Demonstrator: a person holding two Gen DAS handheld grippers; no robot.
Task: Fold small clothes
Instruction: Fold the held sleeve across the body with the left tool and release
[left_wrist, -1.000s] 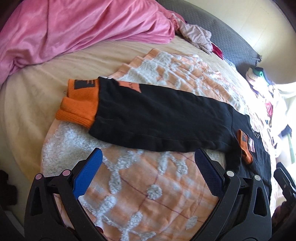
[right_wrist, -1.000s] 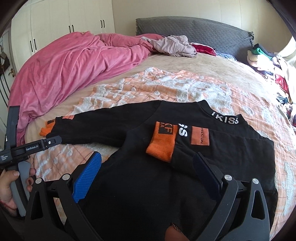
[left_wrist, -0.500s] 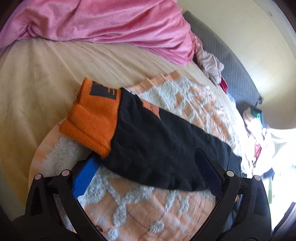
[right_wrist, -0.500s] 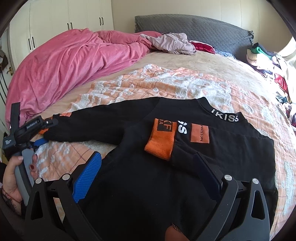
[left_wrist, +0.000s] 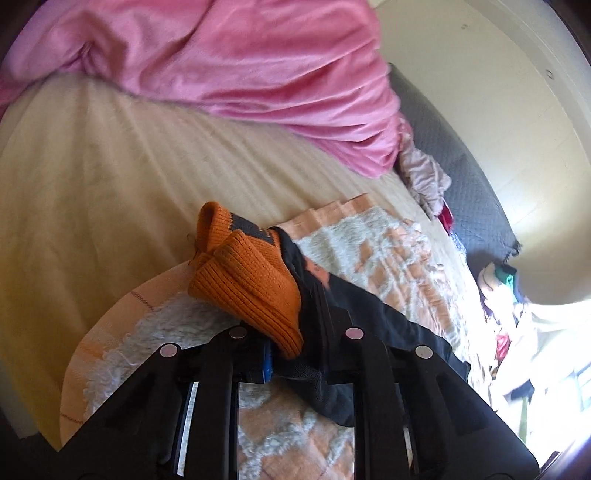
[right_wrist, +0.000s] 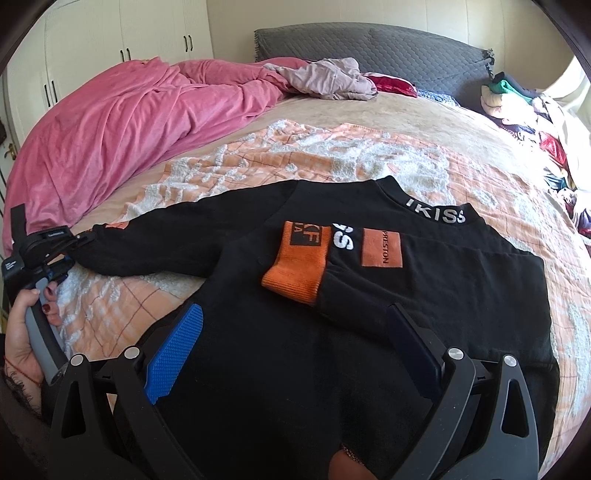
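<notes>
On the far left of the right wrist view, a person's hand (right_wrist: 26, 332) is gripping the grey handle of the left gripper (right_wrist: 79, 238), which is reaching to the end of the outstretched sleeve (right_wrist: 155, 245) of a black sweatshirt (right_wrist: 258, 350). The left wrist view is showing that end up close: the gripper's fingers (left_wrist: 266, 363) are closing on the sleeve right at its orange ribbed cuff (left_wrist: 247, 288), with the cuff and the black cloth bunching up between them and rising off the bedding.

The sweatshirt is lying spread on an orange-and-white tufted blanket (right_wrist: 332, 155) that is covering the middle of the bed (right_wrist: 424, 110). Its other sleeve is lying folded across the chest, so a second orange cuff (right_wrist: 297, 266) is resting beside an orange patch (right_wrist: 380, 247), below the lettered collar (right_wrist: 436, 212).

To the left and behind, a pink duvet (right_wrist: 129, 122) is lying heaped along the bed, with a pale crumpled garment (right_wrist: 328, 79) sitting at its far end in front of the grey headboard (right_wrist: 388, 48).

At the bottom of the right wrist view, the right gripper (right_wrist: 295, 350) is hovering over the lower body of the sweatshirt, its fingers (right_wrist: 177, 347) standing wide apart with nothing gripped between them. On the far right, a pile of mixed clothes (right_wrist: 535, 110) is lying along the bed's edge.
</notes>
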